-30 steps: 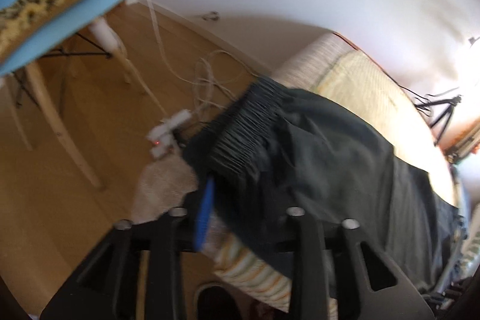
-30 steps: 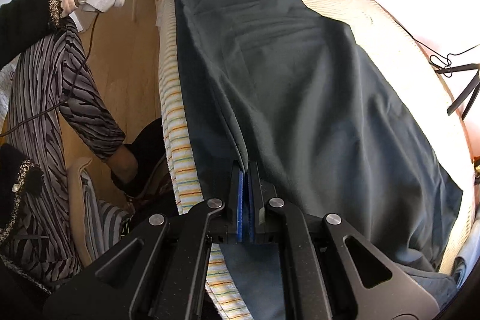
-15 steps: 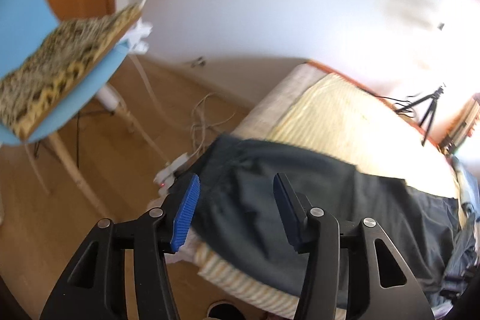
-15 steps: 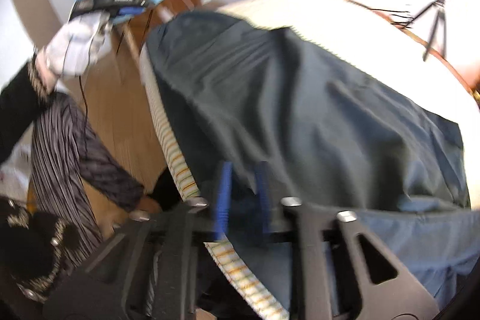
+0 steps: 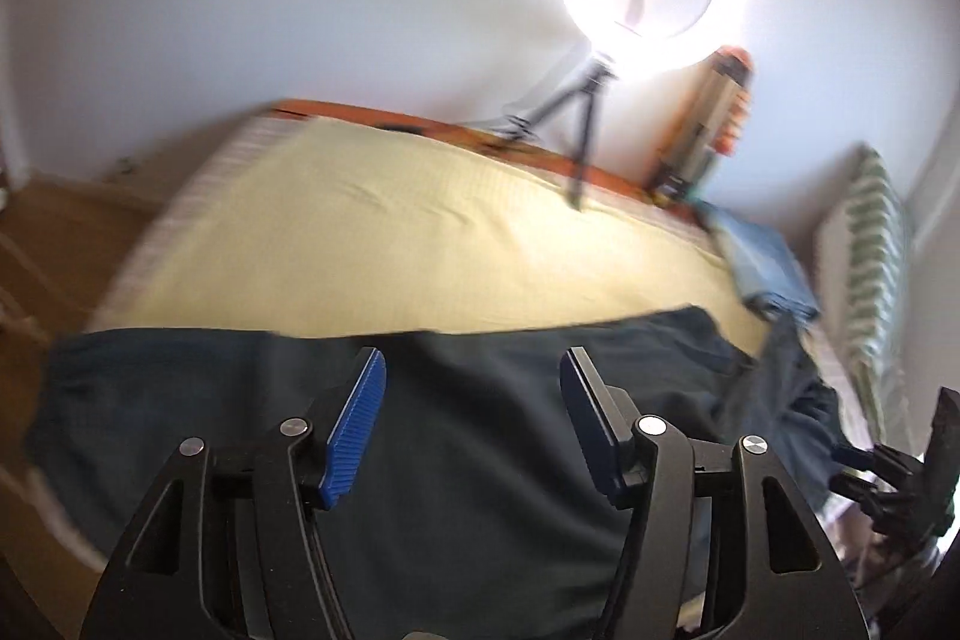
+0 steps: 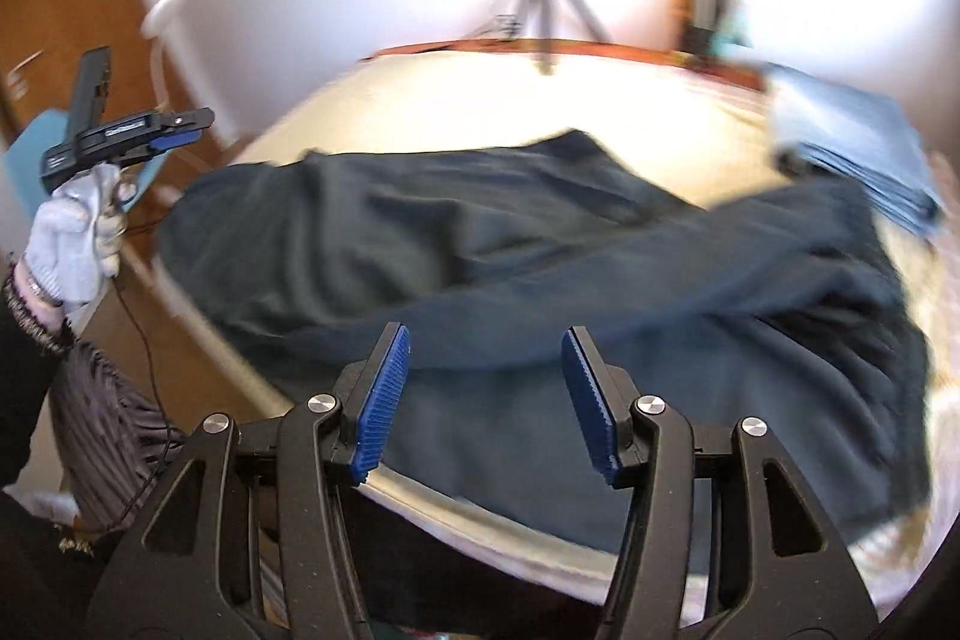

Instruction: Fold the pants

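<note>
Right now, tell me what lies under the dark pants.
The dark pants lie spread on the bed's pale yellow cover, visible beyond them. Anything directly beneath the fabric is hidden.

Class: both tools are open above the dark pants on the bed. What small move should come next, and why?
Probably lower the right tool onto the near edge of the pants and pinch it. The cloth lies rumpled on the bed, and the left tool holds nothing, so a fresh grip comes before any fold.

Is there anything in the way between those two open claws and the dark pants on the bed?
Nothing visible. The left gripper and the right gripper both hang open just above the dark pants, which lie spread over the bed. The folded blue cloth sits off to the side, beyond the pants.
</note>
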